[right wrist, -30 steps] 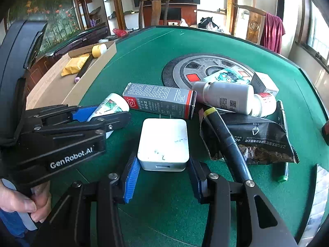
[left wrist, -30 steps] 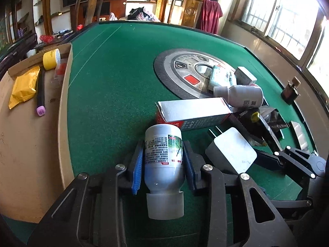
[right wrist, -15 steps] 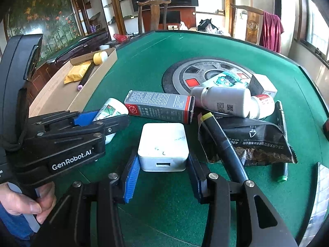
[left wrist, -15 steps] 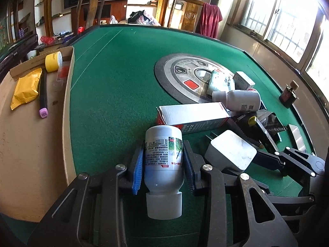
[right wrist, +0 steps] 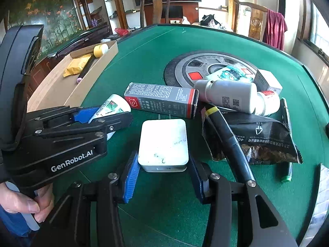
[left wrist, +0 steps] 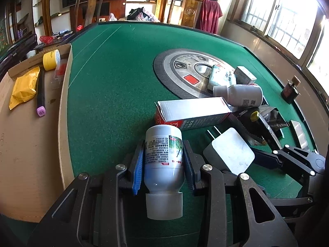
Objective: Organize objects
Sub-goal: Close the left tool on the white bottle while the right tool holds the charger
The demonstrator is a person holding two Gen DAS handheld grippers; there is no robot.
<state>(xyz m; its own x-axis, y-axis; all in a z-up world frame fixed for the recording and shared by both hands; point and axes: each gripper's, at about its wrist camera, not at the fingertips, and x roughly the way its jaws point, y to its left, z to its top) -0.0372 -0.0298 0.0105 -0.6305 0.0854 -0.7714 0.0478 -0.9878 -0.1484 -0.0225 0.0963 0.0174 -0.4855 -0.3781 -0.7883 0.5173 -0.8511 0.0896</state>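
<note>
A white bottle with a printed label [left wrist: 163,160] lies cap toward the camera, just above the green felt, and my left gripper [left wrist: 163,146] is shut on its sides. The right wrist view shows that left gripper [right wrist: 115,113] at left, held by a hand [right wrist: 30,207], with the bottle [right wrist: 112,106] poking out of it. A white plug-in charger [right wrist: 163,142] lies on the felt between the pads of my right gripper [right wrist: 163,156]. Its jaws are opening, and the pads stand just off the charger's sides. In the left wrist view the charger [left wrist: 230,154] shows its two prongs.
A shallow cardboard box [left wrist: 65,103] at left holds a yellow tape roll [left wrist: 50,59], a yellow packet [left wrist: 23,89] and a purple-capped marker [left wrist: 40,94]. Beyond the grippers lie a grey-red carton [right wrist: 162,99], another white bottle [right wrist: 230,97], a black snack bag [right wrist: 265,138] and a yellow-banded marker [right wrist: 226,138].
My right gripper's jaws have widened slightly around the charger. The left gripper and its bottle have not moved.
</note>
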